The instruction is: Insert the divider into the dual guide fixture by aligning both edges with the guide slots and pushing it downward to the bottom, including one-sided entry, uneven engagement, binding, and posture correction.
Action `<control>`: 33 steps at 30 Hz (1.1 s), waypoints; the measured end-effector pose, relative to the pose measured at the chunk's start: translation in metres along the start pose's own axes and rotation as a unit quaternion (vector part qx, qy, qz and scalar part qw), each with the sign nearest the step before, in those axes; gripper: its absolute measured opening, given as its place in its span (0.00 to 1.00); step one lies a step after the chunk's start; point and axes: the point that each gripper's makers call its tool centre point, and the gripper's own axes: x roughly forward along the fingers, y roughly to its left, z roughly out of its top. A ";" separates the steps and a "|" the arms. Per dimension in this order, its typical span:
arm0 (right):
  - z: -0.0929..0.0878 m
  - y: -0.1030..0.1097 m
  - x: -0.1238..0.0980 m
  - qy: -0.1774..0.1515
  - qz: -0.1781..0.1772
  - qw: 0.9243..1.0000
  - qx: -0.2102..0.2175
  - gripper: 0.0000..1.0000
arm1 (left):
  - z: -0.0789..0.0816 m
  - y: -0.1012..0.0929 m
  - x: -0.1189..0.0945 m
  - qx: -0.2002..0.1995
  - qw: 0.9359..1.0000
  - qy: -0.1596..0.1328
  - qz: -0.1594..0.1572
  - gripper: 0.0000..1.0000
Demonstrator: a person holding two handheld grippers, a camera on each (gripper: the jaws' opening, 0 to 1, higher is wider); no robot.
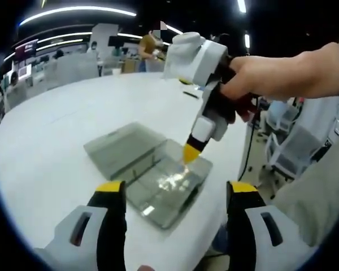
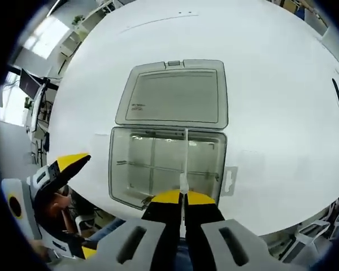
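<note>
Step in hand: the insertion of the divider [image 2: 184, 164] into the clear box [image 2: 167, 166] is judged to be under way, the push downward not yet finished.
Fixture: the clear box is seen open near the worktop [image 2: 271, 84] edge, its lid [image 2: 172, 93] laid flat on the side of the box away from the right gripper.
Divider: a thin clear plate is seen standing across the box interior, from the near wall to the wall next to the lid; whether it is seated at the bottom cannot be told.
Right gripper [image 2: 183, 197]: the jaws are pressed together, pinching the divider's near end just above the box rim.
Left gripper [image 1: 175, 195]: the jaws are held spread, with nothing between them, near the box but apart from it.
Next move: an even downward press is judged to be called for, with the plate kept upright so both edges stay in their slots; any tilt should be corrected first.
</note>
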 end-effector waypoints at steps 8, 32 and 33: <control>0.000 0.002 -0.001 0.015 -0.003 1.000 -0.002 0.00 | -0.004 0.003 -0.003 -0.006 1.000 0.002 0.005 0.70; -0.006 0.008 -0.001 0.033 -0.008 0.999 -0.007 0.00 | -0.003 0.005 -0.001 -0.008 1.000 0.001 0.005 0.69; -0.007 0.008 -0.001 0.033 -0.007 0.999 -0.006 0.00 | -0.002 0.005 -0.002 -0.007 1.000 0.001 0.005 0.69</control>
